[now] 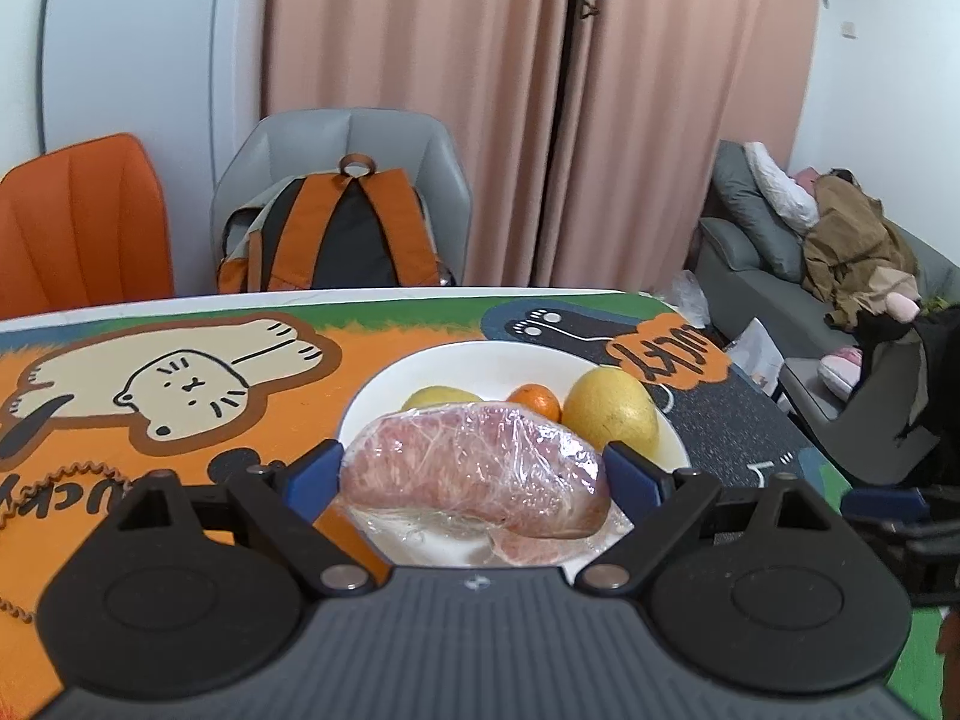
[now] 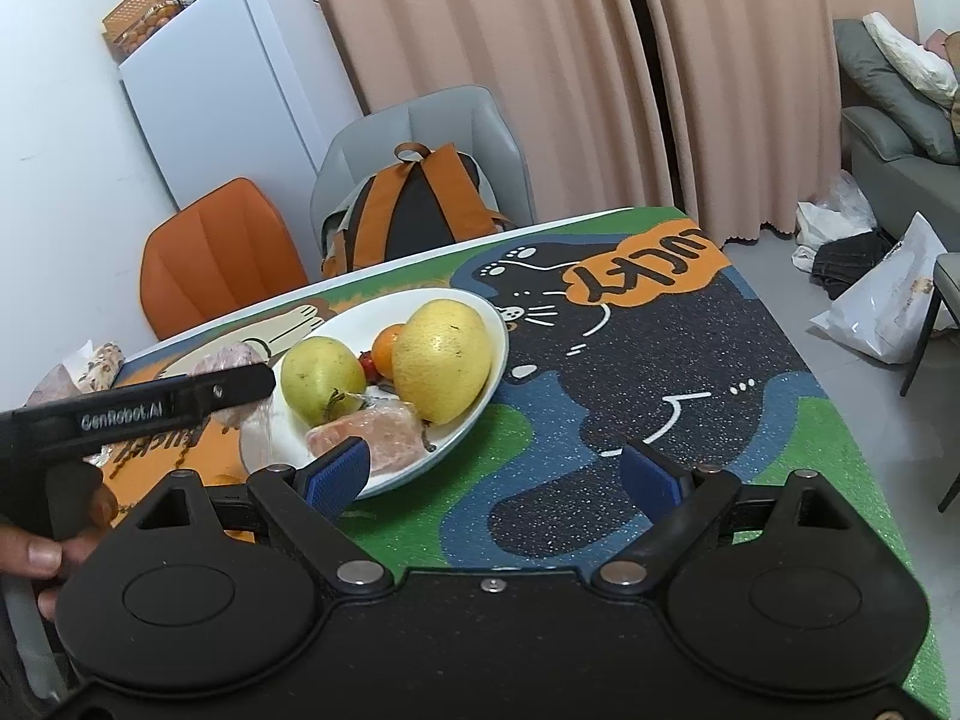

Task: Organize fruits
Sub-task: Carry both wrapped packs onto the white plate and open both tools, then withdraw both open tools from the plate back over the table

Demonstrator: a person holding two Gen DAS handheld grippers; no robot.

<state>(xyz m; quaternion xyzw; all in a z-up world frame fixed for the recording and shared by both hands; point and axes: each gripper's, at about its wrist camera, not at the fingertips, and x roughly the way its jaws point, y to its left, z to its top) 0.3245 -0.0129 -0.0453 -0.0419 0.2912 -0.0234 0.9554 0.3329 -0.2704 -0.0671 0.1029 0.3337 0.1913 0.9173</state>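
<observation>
My left gripper (image 1: 474,468) is shut on a large plastic-wrapped pink pomelo piece (image 1: 474,474) and holds it over the near side of the white plate (image 1: 480,360). On the plate lie a big yellow pomelo (image 2: 441,360), a yellow-green fruit (image 2: 321,378), an orange (image 2: 387,348), a small red fruit (image 2: 369,365) and another wrapped pink piece (image 2: 372,438). My right gripper (image 2: 495,477) is open and empty, low over the mat just right of the plate's near rim. The left gripper's body (image 2: 180,402) shows in the right wrist view, partly hiding the piece it holds.
A cartoon cat mat (image 2: 660,360) covers the table. More wrapped items (image 2: 90,366) lie at the table's far left. An orange chair (image 1: 84,222) and a grey chair with a backpack (image 1: 336,240) stand behind the table. A sofa (image 1: 780,276) and bags (image 2: 888,300) are to the right.
</observation>
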